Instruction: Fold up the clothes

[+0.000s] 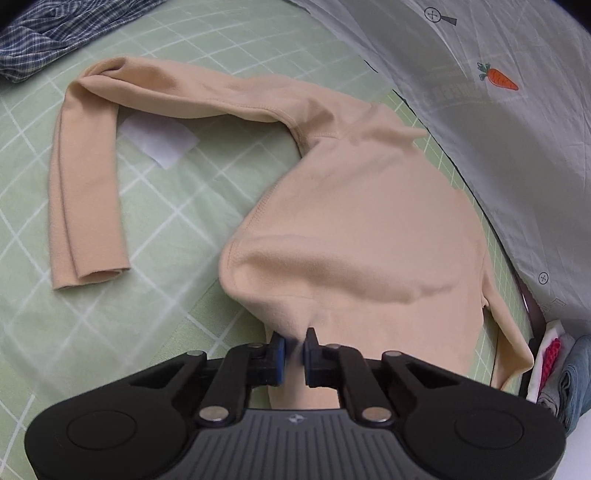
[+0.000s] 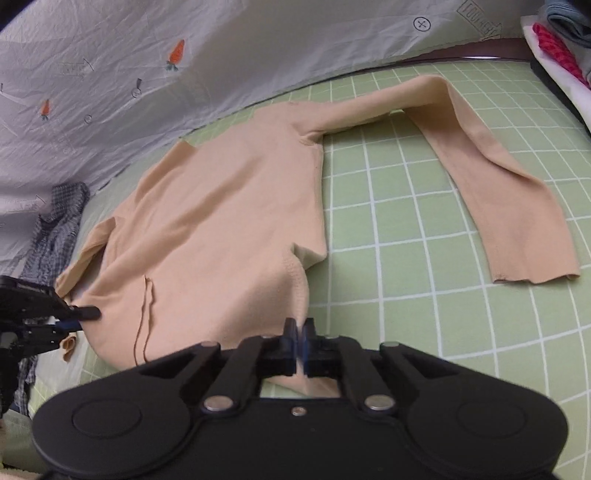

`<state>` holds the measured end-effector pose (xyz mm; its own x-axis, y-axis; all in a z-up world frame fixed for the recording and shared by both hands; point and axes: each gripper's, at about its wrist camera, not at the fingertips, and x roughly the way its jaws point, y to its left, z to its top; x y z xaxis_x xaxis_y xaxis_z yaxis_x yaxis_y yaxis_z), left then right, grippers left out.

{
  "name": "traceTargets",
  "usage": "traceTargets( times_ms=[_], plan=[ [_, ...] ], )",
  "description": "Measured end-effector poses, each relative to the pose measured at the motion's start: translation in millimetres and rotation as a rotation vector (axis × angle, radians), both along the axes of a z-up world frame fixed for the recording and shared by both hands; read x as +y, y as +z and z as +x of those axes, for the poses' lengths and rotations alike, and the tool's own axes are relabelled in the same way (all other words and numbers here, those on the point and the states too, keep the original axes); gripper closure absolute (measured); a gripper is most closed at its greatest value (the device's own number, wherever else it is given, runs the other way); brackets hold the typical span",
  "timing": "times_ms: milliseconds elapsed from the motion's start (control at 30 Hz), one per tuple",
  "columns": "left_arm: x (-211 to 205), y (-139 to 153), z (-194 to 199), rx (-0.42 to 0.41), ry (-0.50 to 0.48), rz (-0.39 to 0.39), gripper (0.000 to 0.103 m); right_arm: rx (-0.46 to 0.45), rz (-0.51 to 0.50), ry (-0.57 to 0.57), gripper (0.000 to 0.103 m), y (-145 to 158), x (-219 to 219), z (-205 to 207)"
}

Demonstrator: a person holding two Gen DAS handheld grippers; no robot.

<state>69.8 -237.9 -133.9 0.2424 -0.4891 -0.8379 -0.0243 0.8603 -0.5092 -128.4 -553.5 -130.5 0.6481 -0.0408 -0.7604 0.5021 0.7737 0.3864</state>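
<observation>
**Both tools pinch a beige top's hem**

A green checked bed sheet (image 2: 424, 229) carries a beige long-sleeved top (image 2: 229, 206), sleeves spread out. The right tool (image 2: 300, 328) is pressed together on its hem, and the left tool (image 1: 294, 341) pinches the hem too.

A long-sleeved top (image 2: 229, 206) is lying spread on a gridded sheet (image 2: 424, 258), one sleeve (image 2: 491, 177) stretching away to each side. Behind it a printed cloth (image 2: 110, 74) is rising. A checked garment (image 1: 55, 33) is lying beyond one sleeve, folded clothes (image 2: 561, 44) stacked beyond the other.
</observation>
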Motion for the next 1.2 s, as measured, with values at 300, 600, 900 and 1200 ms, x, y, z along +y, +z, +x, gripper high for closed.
traceTargets(
  times_ms=[300,600,900,1200],
  plan=[
    [58.5,39.9,-19.5,-0.036,0.096,-0.265,0.095,-0.250,0.215,-0.180,0.100,56.0,-33.1,-57.1],
    [57.4,25.6,-38.2,-0.062,0.038,0.027,0.063,0.084,0.043,-0.140,0.063,22.7,-8.3,-42.1],
    [8.2,37.4,-25.2,-0.231,-0.182,0.171,0.059,0.174,-0.064,-0.109,0.038,12.5,-3.3,-23.1],
    [-48.4,11.1,-13.9,-0.260,-0.408,0.228,0.040,0.240,-0.112,-0.170,0.019,5.3,-10.0,-24.8]
  ],
)
